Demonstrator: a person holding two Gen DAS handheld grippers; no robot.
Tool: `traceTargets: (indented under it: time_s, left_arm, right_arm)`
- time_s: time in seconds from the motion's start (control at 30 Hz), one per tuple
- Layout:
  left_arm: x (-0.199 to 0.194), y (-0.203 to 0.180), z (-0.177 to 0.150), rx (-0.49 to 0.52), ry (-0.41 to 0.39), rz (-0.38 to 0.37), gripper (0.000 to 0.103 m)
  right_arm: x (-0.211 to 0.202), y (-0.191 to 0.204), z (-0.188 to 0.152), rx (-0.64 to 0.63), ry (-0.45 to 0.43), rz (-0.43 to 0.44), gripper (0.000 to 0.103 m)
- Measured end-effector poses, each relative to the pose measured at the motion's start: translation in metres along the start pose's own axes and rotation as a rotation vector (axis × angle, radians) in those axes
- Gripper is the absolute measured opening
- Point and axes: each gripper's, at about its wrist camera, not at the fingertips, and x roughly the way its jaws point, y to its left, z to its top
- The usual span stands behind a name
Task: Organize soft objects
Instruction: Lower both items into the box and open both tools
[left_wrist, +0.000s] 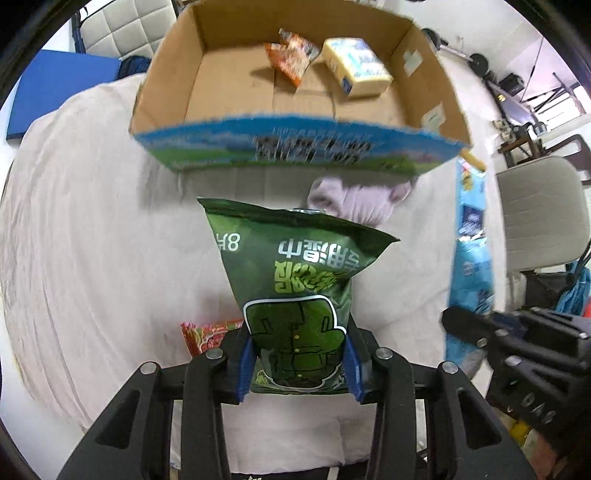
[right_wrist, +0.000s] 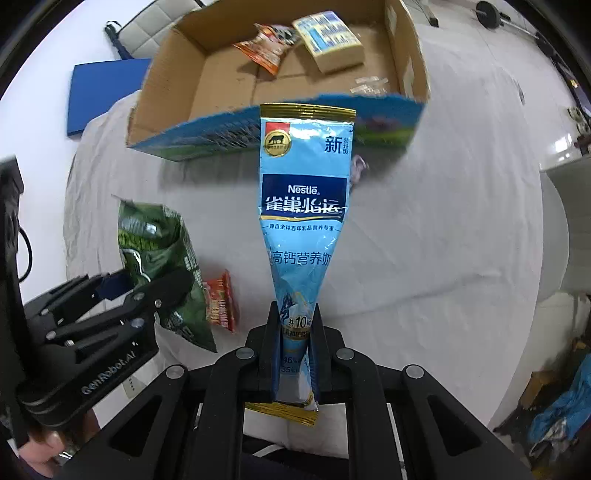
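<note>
My left gripper is shut on a green snack bag, held upright above the white-covered table; the bag also shows in the right wrist view. My right gripper is shut on a light blue Nestle milk powder bag, also held upright; it shows at the right of the left wrist view. An open cardboard box stands ahead of both grippers. Inside it lie an orange snack packet and a yellow tissue pack.
A red snack packet lies on the white cloth below the left gripper. A pale lilac soft item lies in front of the box. A chair stands right; a blue mat lies far left.
</note>
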Motion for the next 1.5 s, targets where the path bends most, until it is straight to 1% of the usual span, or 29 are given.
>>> traceTargets:
  time_s: [0.07,0.17,0.27,0.3,0.37,0.43,0.53,0.6,0.67,0.8,0.83,0.9,1.0,1.13,1.27,1.43,1.5]
  left_arm:
    - [-0.005,0.005,0.009,-0.010,-0.011,-0.012,0.037]
    - [-0.010,0.013,0.016,-0.039,-0.019,-0.027,0.037]
    - [-0.030,0.025,0.029,-0.039,-0.041,-0.049,0.037]
    - [-0.032,0.024,0.035,-0.037,-0.048,-0.051,0.037]
    - [-0.048,0.025,0.048,-0.026,-0.077,-0.044,0.037]
    - [-0.061,0.027,0.061,-0.013,-0.102,-0.038,0.037]
    - [-0.078,0.029,0.088,0.013,-0.142,-0.022,0.037]
    - [-0.085,0.034,0.108,0.022,-0.160,-0.008,0.037]
    - [-0.085,0.039,0.129,0.023,-0.163,0.004,0.037]
    - [-0.064,0.052,0.165,0.016,-0.115,0.008,0.037]
    - [-0.055,0.054,0.174,0.025,-0.088,0.012,0.037]
    - [-0.034,0.061,0.191,0.012,-0.038,0.013,0.037]
    - [-0.004,0.065,0.207,0.015,0.031,0.022,0.037]
    - [0.042,0.068,0.222,0.030,0.118,0.050,0.037]
    - [0.076,0.072,0.231,0.032,0.185,0.051,0.037]
    - [0.103,0.067,0.237,0.049,0.247,0.058,0.037]
    - [0.111,0.064,0.239,0.062,0.272,0.076,0.038]
  right_arm:
    - [-0.010,-0.001,0.008,-0.009,-0.012,-0.009,0.013]
    - [-0.022,0.002,0.015,-0.013,-0.021,0.002,0.013]
    - [-0.051,-0.002,0.014,-0.029,-0.041,0.024,0.013]
    - [-0.059,0.000,0.017,-0.035,-0.051,0.026,0.013]
    - [-0.073,0.004,0.022,-0.053,-0.079,0.021,0.013]
    - [-0.094,0.009,0.034,-0.064,-0.113,0.022,0.013]
    - [-0.112,0.015,0.056,-0.074,-0.154,0.013,0.013]
    - [-0.117,0.019,0.072,-0.073,-0.173,-0.007,0.013]
    - [-0.118,0.016,0.092,-0.063,-0.174,-0.025,0.013]
    - [-0.103,0.005,0.137,-0.021,-0.162,-0.104,0.013]
    - [-0.097,0.001,0.144,-0.011,-0.149,-0.108,0.013]
    - [-0.082,-0.006,0.161,0.020,-0.127,-0.134,0.013]
    - [-0.055,-0.019,0.187,0.057,-0.080,-0.174,0.013]
    - [-0.028,-0.030,0.204,0.075,-0.037,-0.206,0.013]
    - [-0.001,-0.036,0.223,0.093,-0.004,-0.232,0.013]
    - [0.017,-0.037,0.234,0.095,0.017,-0.267,0.013]
    - [0.025,-0.041,0.237,0.095,0.032,-0.271,0.013]
